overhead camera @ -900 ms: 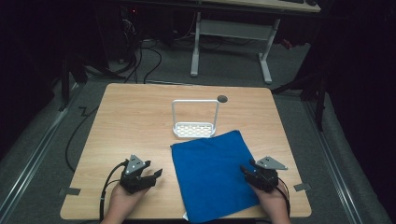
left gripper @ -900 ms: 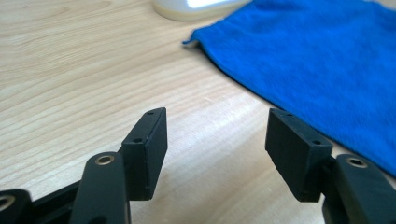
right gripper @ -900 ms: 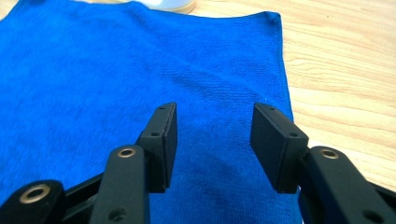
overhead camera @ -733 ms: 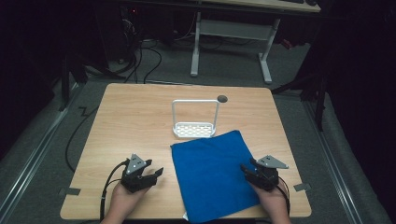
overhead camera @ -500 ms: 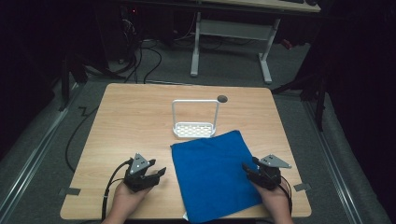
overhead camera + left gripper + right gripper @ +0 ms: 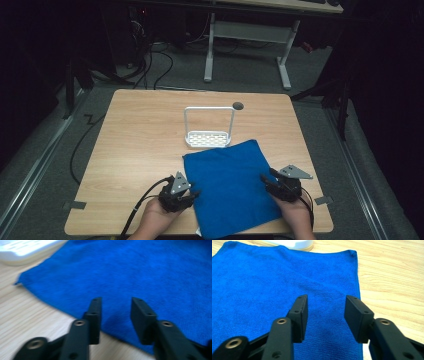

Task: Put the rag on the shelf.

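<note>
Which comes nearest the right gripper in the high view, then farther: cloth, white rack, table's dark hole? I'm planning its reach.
1. Cloth: beside the right gripper, on its left.
2. White rack: beyond the cloth's far edge.
3. Dark hole: behind the rack, near the far edge.

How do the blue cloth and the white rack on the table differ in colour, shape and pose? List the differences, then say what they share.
1. The blue cloth is deep blue; the white rack is white.
2. The cloth is soft and lies flat; the rack is rigid, with a perforated base and an upright hoop handle.
3. The cloth lies at the near edge between the left tool and right tool; the rack stands farther back.

Both rest on the wooden table, and neither is gripped.
</note>
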